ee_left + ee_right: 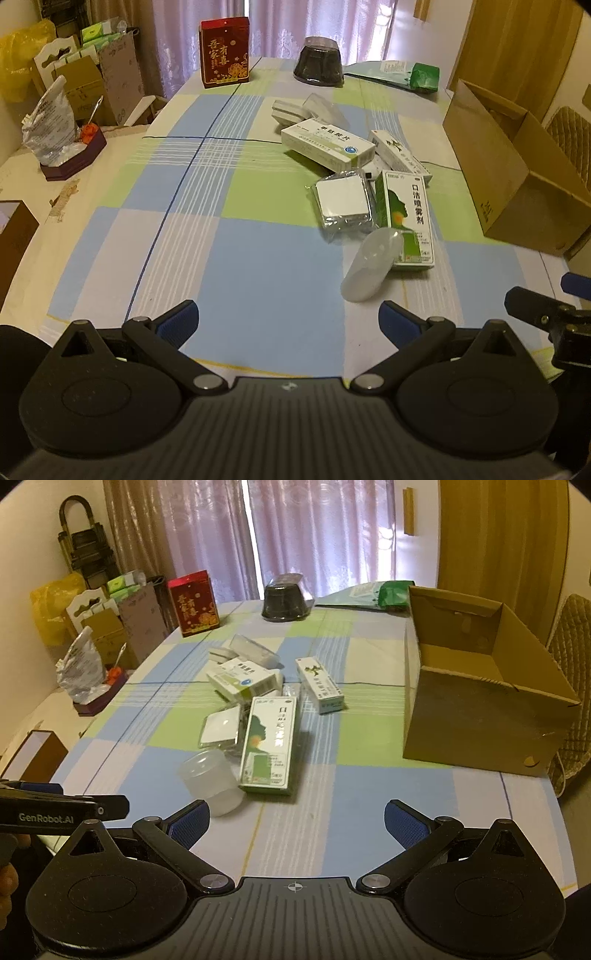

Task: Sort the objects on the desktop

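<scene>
A heap of small items lies mid-table: a green-and-white spray box, a clear plastic cup on its side, a white packet in clear wrap, a white medicine box and a slim white box. An open cardboard box stands to the right. My left gripper is open over the near table edge, short of the cup. My right gripper is open too, nothing between its fingers.
A red gift box, a dark bowl-shaped container and a green pouch sit at the far end. Boxes and bags crowd the left side beyond the table. A quilted chair back stands at right.
</scene>
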A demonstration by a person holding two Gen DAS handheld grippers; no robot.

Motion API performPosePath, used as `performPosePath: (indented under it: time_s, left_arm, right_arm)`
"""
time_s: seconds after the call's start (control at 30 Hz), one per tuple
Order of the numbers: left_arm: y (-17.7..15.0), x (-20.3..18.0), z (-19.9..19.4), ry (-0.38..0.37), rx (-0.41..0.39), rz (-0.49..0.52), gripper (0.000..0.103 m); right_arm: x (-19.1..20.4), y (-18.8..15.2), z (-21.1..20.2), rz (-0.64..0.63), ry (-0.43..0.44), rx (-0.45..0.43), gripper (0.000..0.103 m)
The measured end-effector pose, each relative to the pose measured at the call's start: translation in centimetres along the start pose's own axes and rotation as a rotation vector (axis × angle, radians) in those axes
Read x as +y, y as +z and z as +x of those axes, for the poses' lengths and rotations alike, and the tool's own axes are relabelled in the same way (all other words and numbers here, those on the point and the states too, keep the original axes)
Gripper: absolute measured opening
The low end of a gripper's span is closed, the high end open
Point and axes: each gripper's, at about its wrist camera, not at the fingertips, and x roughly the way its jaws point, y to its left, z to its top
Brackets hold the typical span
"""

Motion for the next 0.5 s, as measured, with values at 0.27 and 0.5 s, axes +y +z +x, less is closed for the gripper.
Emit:
performPosePath:
  time_s: [0.27,0.5]
  left_arm:
    - [-1.4,-0.7,0.0,0.016,-0.013,0.037,0.102]
    - [-2.1,-0.6,-0.8,0.016,-0.017,0.045,0.102]
  right_arm:
    - [1.0,-0.7,-0.4,0.008,0.004,0.007,0.103]
    - [0.8,-1.4,-0.6,0.018,0.018,0.006,0.103]
